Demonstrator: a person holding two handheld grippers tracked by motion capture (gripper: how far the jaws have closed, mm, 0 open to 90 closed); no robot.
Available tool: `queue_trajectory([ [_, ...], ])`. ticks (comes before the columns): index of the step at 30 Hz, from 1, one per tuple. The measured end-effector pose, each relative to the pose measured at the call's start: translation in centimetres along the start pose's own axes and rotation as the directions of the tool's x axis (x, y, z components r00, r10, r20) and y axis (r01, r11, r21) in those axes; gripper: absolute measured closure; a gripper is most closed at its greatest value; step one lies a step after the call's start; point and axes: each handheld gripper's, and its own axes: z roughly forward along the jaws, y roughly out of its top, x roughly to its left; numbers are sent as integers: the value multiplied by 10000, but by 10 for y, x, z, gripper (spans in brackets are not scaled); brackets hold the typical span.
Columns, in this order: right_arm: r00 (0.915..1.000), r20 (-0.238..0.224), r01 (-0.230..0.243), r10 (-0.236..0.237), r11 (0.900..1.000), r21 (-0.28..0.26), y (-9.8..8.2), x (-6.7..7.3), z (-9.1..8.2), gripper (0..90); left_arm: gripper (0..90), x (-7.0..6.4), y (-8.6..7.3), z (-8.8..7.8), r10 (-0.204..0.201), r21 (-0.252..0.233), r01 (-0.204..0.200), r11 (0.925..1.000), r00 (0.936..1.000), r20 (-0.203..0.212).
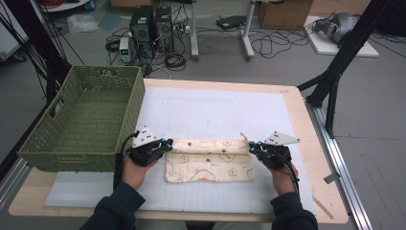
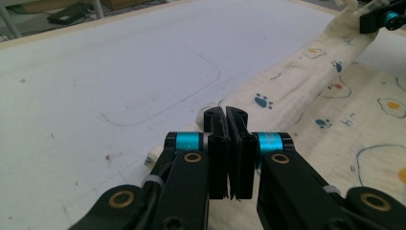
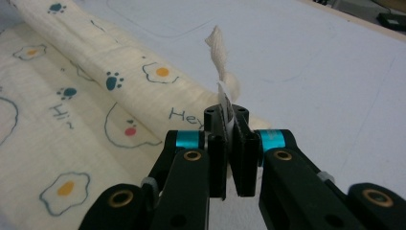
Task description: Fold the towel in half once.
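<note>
The left claw [image 1: 165,143] is clamping fully closed on the left end of the cloth [image 1: 210,165], at lower centre of the high view. The right claw [image 1: 253,146] is pinching the right end, a corner of fabric standing up between its jaws. The cloth is lying folded on the desk [image 1: 306,143], right of the green basket [image 1: 81,117].
</note>
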Motion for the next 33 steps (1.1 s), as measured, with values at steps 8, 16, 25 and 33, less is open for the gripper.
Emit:
queue_trajectory([
  [8, 9997, -230, 26, -22, 9999, 161, -11, 2, -3, 868, 871, -4, -12, -4, 3, 336, -10, 9994, 9998, 217],
  [16, 9983, -585, -1, 5, 10000, 76, -15, 4, -7, 801, 866, -5, -19, -8, -183, 442, 164, 9989, 9989, 424],
  [25, 9941, -1014, -484, 390, 9946, -920, -8, -4, -29, 621, 591, 0, -9, -21, -710, -632, 751, 9952, 9954, 647],
  [33, 9949, -916, -531, 418, 9908, -1244, -5, -7, -38, 597, 581, 5, -10, -19, -880, -536, 900, 9945, 9953, 398],
])
